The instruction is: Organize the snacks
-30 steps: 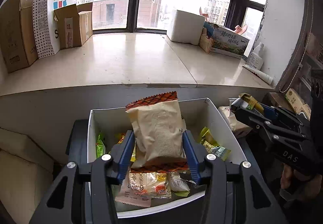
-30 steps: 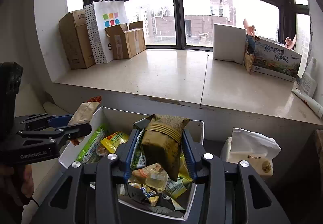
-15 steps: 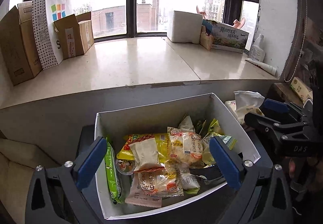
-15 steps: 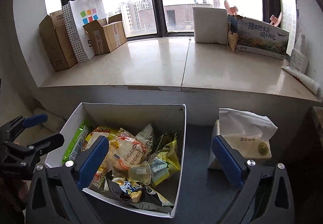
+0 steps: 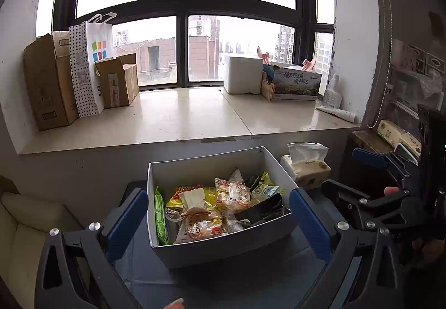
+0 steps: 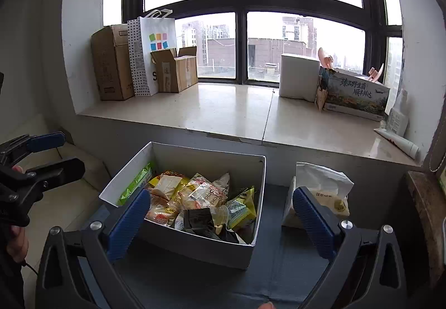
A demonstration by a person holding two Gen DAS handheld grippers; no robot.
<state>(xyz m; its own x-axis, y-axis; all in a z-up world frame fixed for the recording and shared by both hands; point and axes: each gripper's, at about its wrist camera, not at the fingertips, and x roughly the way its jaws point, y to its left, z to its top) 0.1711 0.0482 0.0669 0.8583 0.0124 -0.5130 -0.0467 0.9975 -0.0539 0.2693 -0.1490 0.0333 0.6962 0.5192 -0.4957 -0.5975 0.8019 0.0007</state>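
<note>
The white box (image 5: pixel 223 247) of snacks sits on the dark mat straight ahead of and below both tongs, its long sides running away toward the window ledge (image 5: pixel 178 119). The left gripper (image 5: pixel 218 221) faces it square on, blue pads standing just outside either wall, so it looks the nearer for reaching in. The right gripper (image 6: pixel 220 221) sits off toward the box's right corner, its right pad in front of the tissue pack (image 6: pixel 320 192). Both have just sprung wide and hold nothing. The packets lie heaped inside; the cream packet (image 5: pixel 192 197) lies on top left of centre, the black wrapper (image 5: pixel 259 211) near the right wall.
</note>
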